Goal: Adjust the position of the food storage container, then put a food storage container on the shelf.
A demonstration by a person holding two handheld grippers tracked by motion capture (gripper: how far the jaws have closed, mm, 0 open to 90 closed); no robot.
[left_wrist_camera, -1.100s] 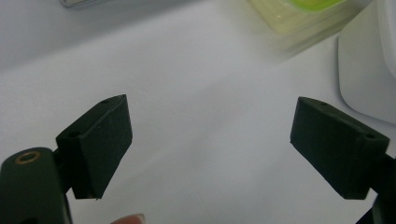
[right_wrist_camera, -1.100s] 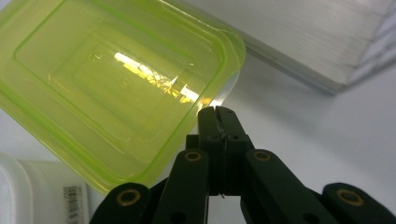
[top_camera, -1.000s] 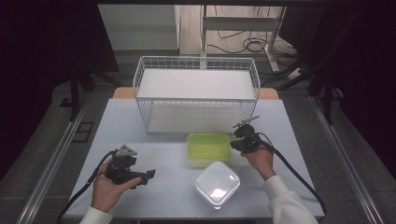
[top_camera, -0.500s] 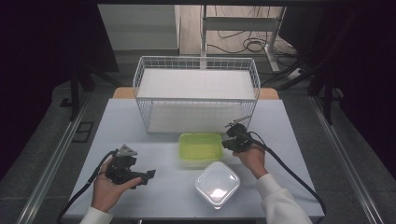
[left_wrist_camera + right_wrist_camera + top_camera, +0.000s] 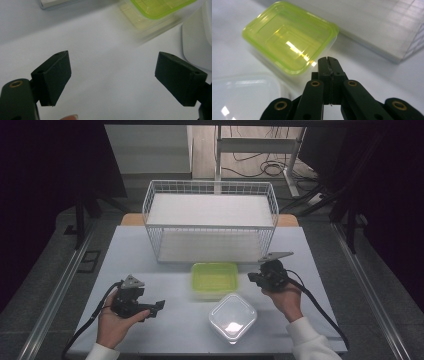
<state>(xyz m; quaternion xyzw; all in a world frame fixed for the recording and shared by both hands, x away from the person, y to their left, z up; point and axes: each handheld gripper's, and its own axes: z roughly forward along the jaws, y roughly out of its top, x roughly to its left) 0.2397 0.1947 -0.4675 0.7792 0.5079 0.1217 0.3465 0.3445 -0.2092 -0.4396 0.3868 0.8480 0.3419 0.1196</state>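
- The left gripper [image 5: 159, 306] sits in the person's left hand [image 5: 116, 325] at the near left of the white table [image 5: 165, 270]; its jaws are spread wide with bare tabletop between them, holding nothing.
- In the left gripper view [image 5: 112, 77] the jaws point toward the green-lidded container [image 5: 160, 8] and the clear container [image 5: 200, 42], both well beyond the tips.
- The right gripper [image 5: 251, 277], in the right hand [image 5: 286, 299] at the near right, has its jaws pressed together on nothing.
- In the right gripper view [image 5: 329, 61] the closed tips lie just beside the near edge of the green lid; whether they touch it, I cannot tell.
- The green-lidded container [image 5: 215, 279], a rectangular tub with a translucent lime lid, stands mid-table just in front of the wire basket [image 5: 210, 187].
- The clear container [image 5: 233, 316], a clear-lidded box, sits just nearer the person, beside the green one's front right corner.
- The white wire basket stands at the far side of the table, with a white ribbed sheet [image 5: 210, 210] lining its floor.
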